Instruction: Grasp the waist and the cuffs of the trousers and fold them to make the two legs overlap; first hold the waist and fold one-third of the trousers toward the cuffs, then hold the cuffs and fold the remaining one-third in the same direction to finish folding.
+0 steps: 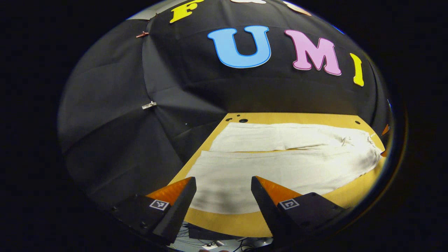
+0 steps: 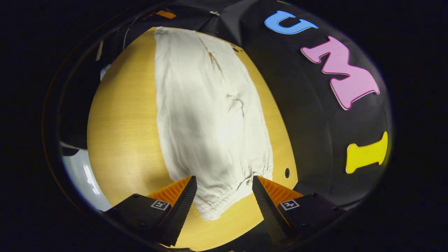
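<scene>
1. Plainly, the left gripper (image 1: 223, 182) stood with its fingers spread wide and nothing between them, poised above the near leg of the trousers (image 1: 280, 157) close to the cuff end.
2. The right gripper (image 2: 224, 182) was likewise spread apart and empty, its fingers standing either side of the gathered waist (image 2: 224, 196) without visibly pressing on it.
3. The trousers lay flat and full-length on the table (image 1: 245, 224), both legs side by side with a thin strip of tabletop showing between them in the left gripper view; the legs did not yet overlap, so the first fold looked not yet done.
4. Relative to the trousers, the booth wall rose just beyond the far leg, and bare table bordered the near leg and the waist.
5. The cloth looked thin, light and limp, with soft creases near the crotch; it would likely drape and sag from any pinch point rather than hold a shape.
6. The waist looked bunched and thicker, probably elasticated, so it should give the surest bite; the cuff hem would be the firmer place on the leg.
7. The smooth tabletop might let the cloth slide when dragged, and a shallow pinch could catch only the top layer.
</scene>
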Demonstrator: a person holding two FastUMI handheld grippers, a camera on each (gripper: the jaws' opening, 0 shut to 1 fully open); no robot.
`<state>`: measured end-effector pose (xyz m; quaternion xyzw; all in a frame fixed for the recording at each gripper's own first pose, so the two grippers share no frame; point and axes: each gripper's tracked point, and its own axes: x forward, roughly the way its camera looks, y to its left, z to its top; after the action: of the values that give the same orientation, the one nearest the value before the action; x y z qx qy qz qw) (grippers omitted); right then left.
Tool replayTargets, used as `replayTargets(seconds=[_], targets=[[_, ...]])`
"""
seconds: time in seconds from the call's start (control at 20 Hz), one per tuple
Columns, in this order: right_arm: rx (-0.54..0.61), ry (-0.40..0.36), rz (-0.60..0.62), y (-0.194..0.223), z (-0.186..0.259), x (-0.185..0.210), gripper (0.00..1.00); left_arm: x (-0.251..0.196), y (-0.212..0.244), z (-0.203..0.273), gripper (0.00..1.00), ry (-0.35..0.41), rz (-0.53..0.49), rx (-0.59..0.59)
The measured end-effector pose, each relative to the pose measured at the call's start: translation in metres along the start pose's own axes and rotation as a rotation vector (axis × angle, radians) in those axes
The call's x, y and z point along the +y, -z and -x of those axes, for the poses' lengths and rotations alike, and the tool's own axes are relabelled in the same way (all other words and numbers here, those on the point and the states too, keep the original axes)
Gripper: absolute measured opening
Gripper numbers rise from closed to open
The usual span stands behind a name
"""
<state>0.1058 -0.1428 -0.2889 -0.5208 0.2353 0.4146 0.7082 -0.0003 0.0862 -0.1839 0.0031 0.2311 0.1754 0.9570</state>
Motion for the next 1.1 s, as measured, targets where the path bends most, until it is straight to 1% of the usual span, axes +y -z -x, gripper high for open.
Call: replayTargets(seconds=[0.1, 0.25, 0.45, 0.55, 0.65, 0.7, 0.85, 0.95, 1.0, 1.05, 1.1], targets=[[0.034, -0.041, 0.048, 0.018, -0.004, 0.008, 0.98, -0.001, 0.007, -0.001, 0.98, 0.001, 0.016, 0.022], [0.089, -0.098, 0.047, 0.042, -0.010, 0.020, 0.97, -0.003, 0.013, -0.003, 0.98, 0.002, 0.019, 0.043], [0.152, -0.136, 0.103, 0.069, -0.023, 0.032, 0.97, -0.006, 0.013, -0.005, 0.98, 0.016, -0.002, 0.051], [0.180, -0.123, 0.143, 0.079, -0.029, 0.032, 0.97, -0.006, 0.013, -0.006, 0.98, 0.015, -0.007, 0.055], [0.191, -0.053, 0.208, 0.084, -0.037, 0.016, 0.96, -0.006, 0.012, -0.007, 0.98, 0.010, -0.005, 0.059], [0.197, -0.025, 0.230, 0.084, -0.041, 0.010, 0.93, -0.005, 0.013, -0.008, 0.98, 0.000, -0.004, 0.063], [0.233, 0.020, 0.272, 0.088, -0.055, 0.001, 0.92, -0.002, 0.020, -0.013, 0.98, -0.031, 0.025, 0.095], [0.272, 0.034, 0.297, 0.092, -0.062, -0.003, 0.83, 0.008, 0.032, -0.021, 0.98, -0.058, 0.049, 0.119], [0.291, 0.033, 0.298, 0.094, -0.065, -0.003, 0.69, 0.015, 0.037, -0.022, 0.98, -0.075, 0.056, 0.131], [0.312, 0.033, 0.293, 0.096, -0.064, -0.002, 0.58, 0.022, 0.041, -0.023, 0.98, -0.090, 0.058, 0.140], [0.322, 0.030, 0.285, 0.098, -0.067, -0.003, 0.44, 0.030, 0.046, -0.024, 0.98, -0.102, 0.055, 0.147]])
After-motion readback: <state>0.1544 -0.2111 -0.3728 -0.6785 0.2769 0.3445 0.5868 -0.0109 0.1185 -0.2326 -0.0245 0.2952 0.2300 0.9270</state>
